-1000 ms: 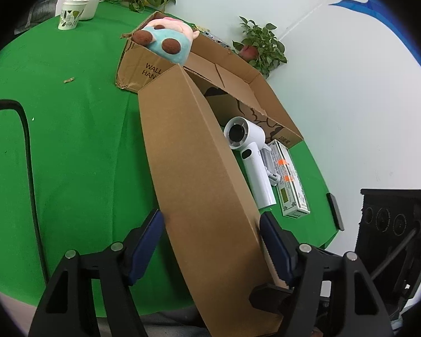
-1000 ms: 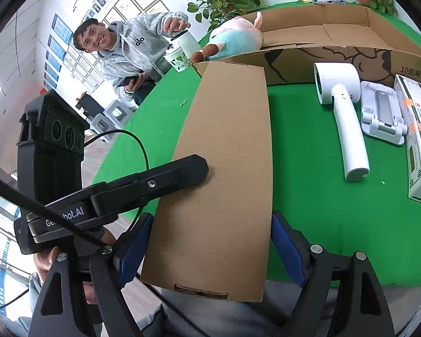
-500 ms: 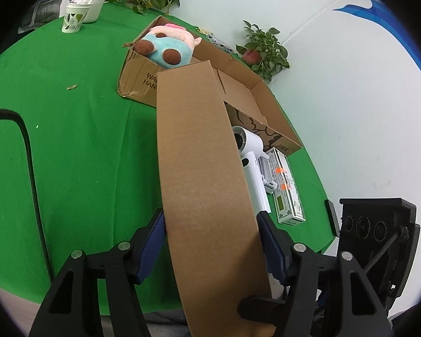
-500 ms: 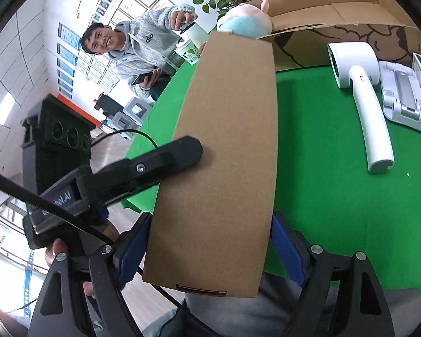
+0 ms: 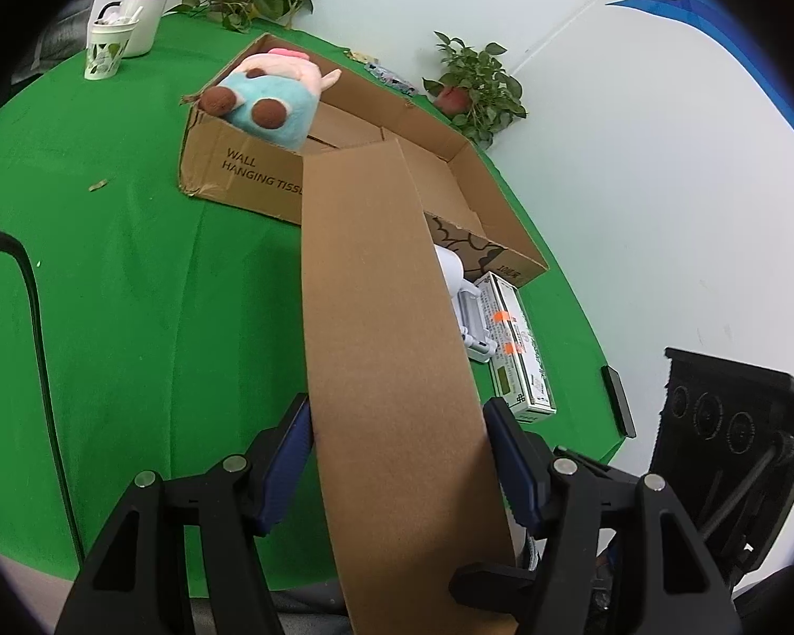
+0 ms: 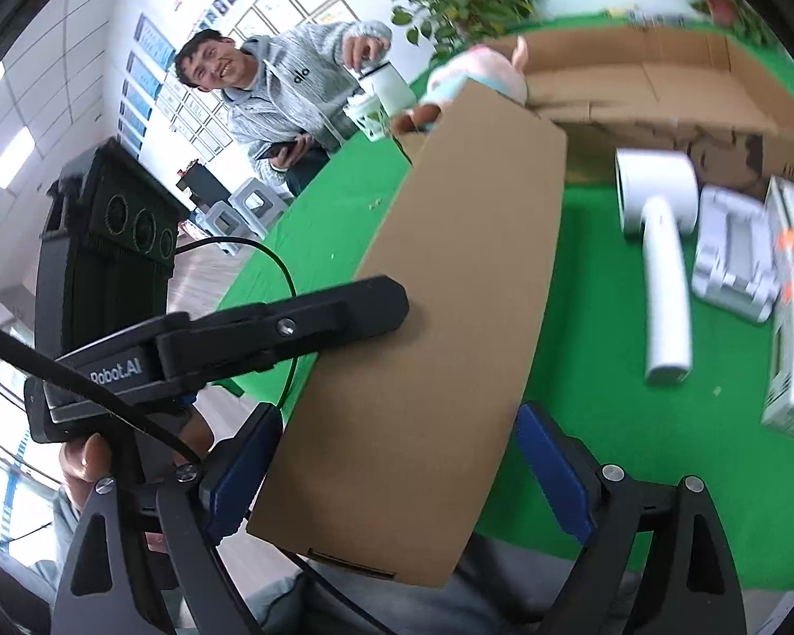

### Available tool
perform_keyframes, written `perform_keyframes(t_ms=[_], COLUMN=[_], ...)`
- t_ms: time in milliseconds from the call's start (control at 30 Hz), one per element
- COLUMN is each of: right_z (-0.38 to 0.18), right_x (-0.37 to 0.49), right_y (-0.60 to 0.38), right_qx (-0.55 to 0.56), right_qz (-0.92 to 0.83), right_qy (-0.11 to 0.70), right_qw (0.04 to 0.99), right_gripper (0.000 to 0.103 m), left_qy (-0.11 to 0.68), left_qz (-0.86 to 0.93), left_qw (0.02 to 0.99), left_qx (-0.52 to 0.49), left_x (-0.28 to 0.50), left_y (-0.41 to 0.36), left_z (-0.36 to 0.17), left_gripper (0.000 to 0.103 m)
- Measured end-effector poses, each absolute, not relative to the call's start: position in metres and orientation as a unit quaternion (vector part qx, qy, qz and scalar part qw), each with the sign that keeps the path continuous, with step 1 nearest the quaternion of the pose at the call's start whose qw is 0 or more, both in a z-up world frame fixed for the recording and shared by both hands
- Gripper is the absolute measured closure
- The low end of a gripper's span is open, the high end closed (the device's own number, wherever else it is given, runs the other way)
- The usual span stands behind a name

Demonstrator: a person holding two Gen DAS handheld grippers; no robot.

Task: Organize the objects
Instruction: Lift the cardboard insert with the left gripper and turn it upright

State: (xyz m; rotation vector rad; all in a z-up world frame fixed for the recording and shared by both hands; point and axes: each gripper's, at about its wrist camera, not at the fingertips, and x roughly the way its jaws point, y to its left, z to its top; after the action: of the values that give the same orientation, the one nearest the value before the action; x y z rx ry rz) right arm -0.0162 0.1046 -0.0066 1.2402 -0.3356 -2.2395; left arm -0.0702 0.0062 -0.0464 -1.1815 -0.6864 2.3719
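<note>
left wrist view: the cardboard panel (image 5: 391, 349) runs between the left gripper (image 5: 397, 463) pads, which sit against both edges, so it looks clamped. the far end points over the open box (image 5: 466, 169), where the plush toy (image 5: 270, 100) sits on a corner.

right wrist view: right gripper (image 6: 397, 455) also brackets the panel's near end, and the left one pinches its face. blurry, so can't tell how firm. i'd lift evenly and clear the hair dryer (image 6: 661, 243).

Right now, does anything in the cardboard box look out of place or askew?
Yes. The plush toy sits tilted on the corner of the cardboard box, hanging over its wall instead of lying inside. The box's long flap sticks out over the green table.
</note>
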Motion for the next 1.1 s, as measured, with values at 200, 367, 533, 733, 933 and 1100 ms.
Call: perform_keyframes(t_ms=[200, 367, 533, 733, 933, 1100], right_z=[0.021, 0.027, 0.022, 0.009, 0.006, 0.008], right_x=[-0.006, 0.006, 0.011, 0.011, 0.012, 0.014], right_y=[0.095, 0.096, 0.106, 0.094, 0.072, 0.071], right_qx=[0.427, 0.423, 0.436, 0.452, 0.439, 0.435], right_qz=[-0.866, -0.873, -0.869, -0.862, -0.870, -0.874], right_qy=[-0.061, -0.040, -0.046, -0.024, 0.020, 0.029], right_qw=[0.253, 0.241, 0.228, 0.229, 0.224, 0.217], right_gripper=[0.015, 0.023, 0.024, 0.024, 0.023, 0.022], left_qy=[-0.246, -0.239, -0.248, -0.248, -0.262, -0.264], left_qz=[0.844, 0.849, 0.844, 0.841, 0.839, 0.837], left_qw=[0.223, 0.234, 0.234, 0.224, 0.218, 0.226], left_qx=[-0.421, -0.408, -0.413, -0.424, -0.424, -0.423], left_x=[-0.067, -0.064, -0.066, -0.068, -0.069, -0.072], left_y=[0.011, 0.016, 0.017, 0.016, 0.011, 0.014], left_z=[-0.041, -0.036, -0.041, -0.050, -0.057, -0.057], left_gripper=[0.078, 0.078, 0.078, 0.076, 0.071, 0.071])
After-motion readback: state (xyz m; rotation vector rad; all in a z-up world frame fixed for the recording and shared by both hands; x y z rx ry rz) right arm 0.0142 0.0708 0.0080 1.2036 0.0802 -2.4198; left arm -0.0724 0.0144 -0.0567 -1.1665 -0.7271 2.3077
